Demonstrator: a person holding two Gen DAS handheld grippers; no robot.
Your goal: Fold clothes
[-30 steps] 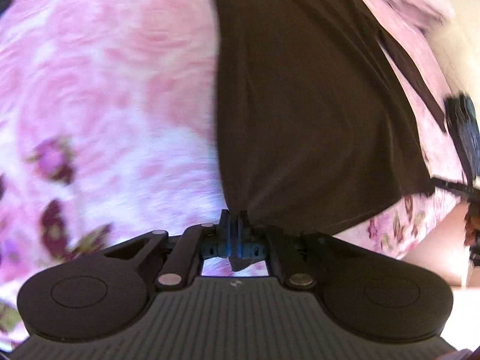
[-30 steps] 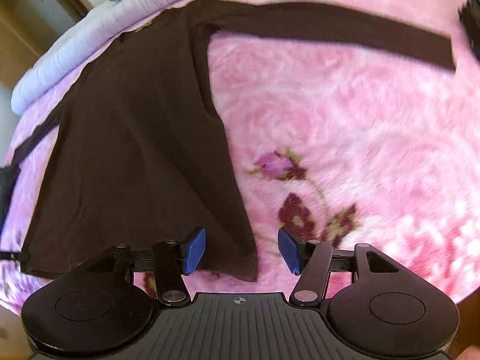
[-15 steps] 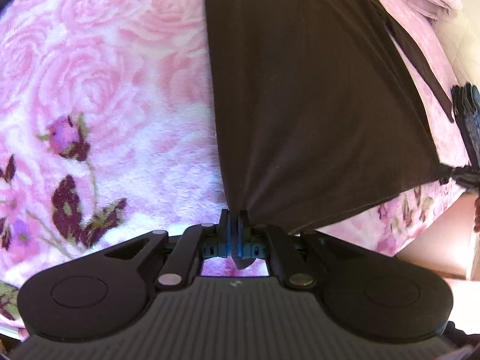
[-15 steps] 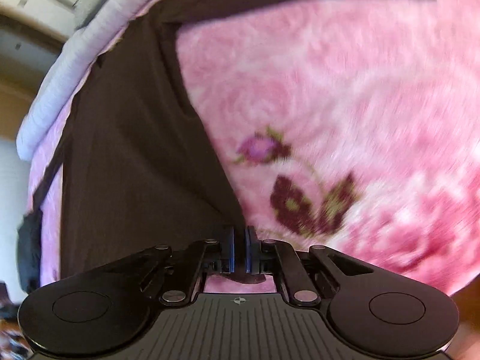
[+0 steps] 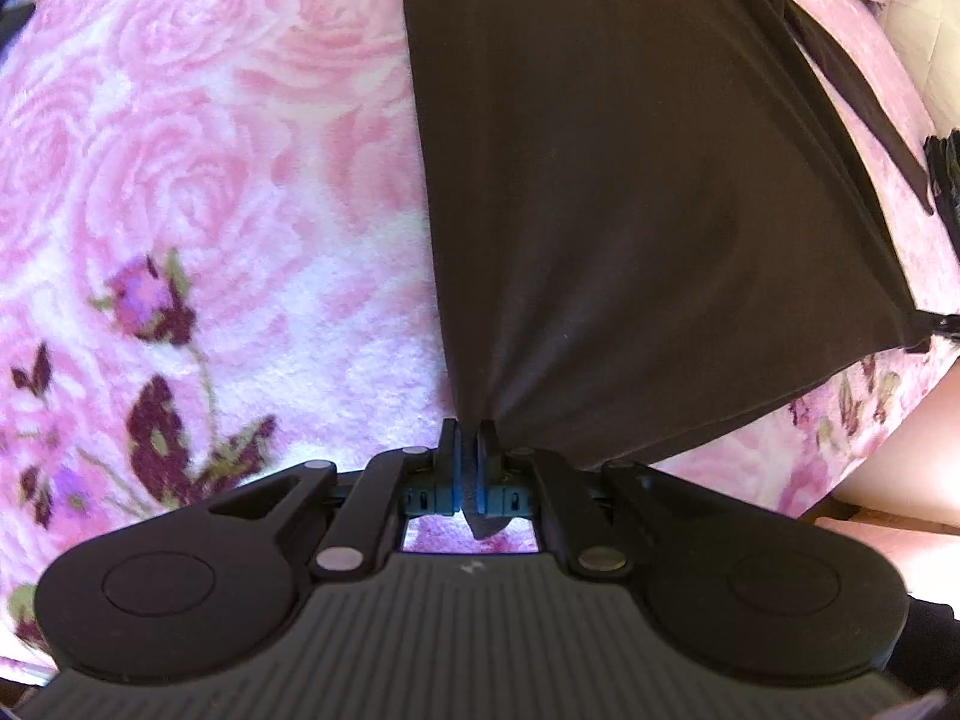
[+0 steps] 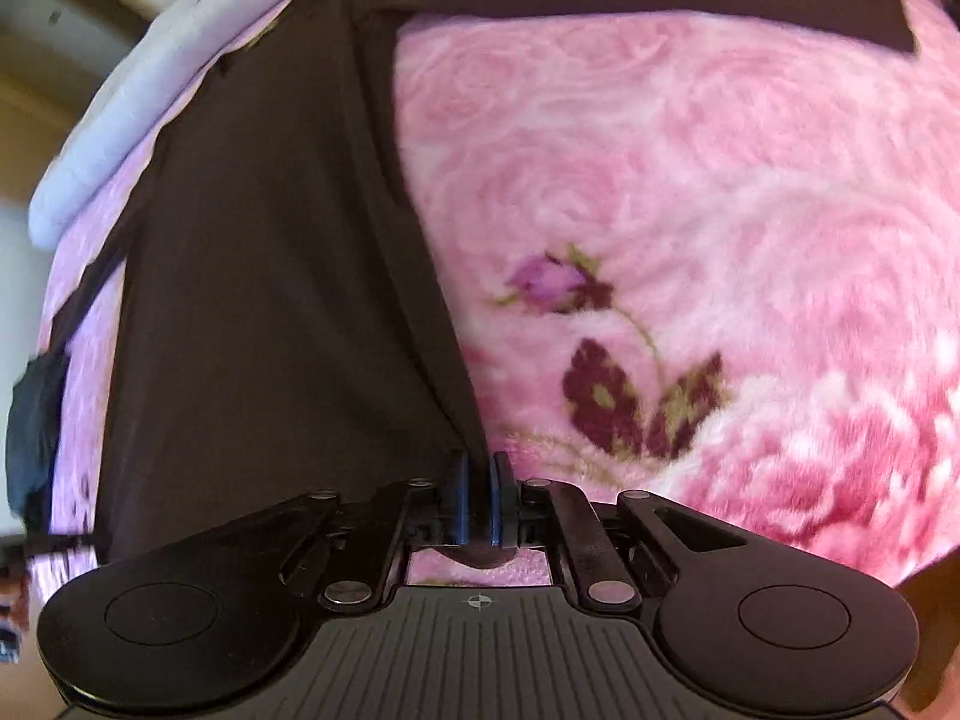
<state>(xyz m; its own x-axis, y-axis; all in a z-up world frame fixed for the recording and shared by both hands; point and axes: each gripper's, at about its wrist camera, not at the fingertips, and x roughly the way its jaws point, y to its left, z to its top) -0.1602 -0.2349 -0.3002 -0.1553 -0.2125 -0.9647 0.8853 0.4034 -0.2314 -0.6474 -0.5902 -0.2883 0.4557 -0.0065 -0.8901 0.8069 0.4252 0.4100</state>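
Observation:
A dark brown long-sleeved top (image 5: 630, 192) lies spread on a pink rose-patterned blanket (image 5: 180, 180). My left gripper (image 5: 469, 450) is shut on the top's bottom left corner, and the cloth bunches into folds at the pads. In the right wrist view the same top (image 6: 270, 300) stretches away to the left. My right gripper (image 6: 477, 483) is shut on its bottom right corner. One sleeve (image 6: 660, 0) lies straight across the far blanket (image 6: 720, 210). The hem between the two grippers is pulled taut.
A folded pale lilac quilt (image 6: 120, 114) lies along the bed's far edge. The other gripper shows as a dark shape at the frame edge in the left wrist view (image 5: 945, 180) and the right wrist view (image 6: 33, 426). The bed's near edge drops off at lower right (image 5: 888, 468).
My right gripper closed on the top's bottom right corner; a second ago it was open around it. The left gripper kept its hold, and the hem has drawn tauter.

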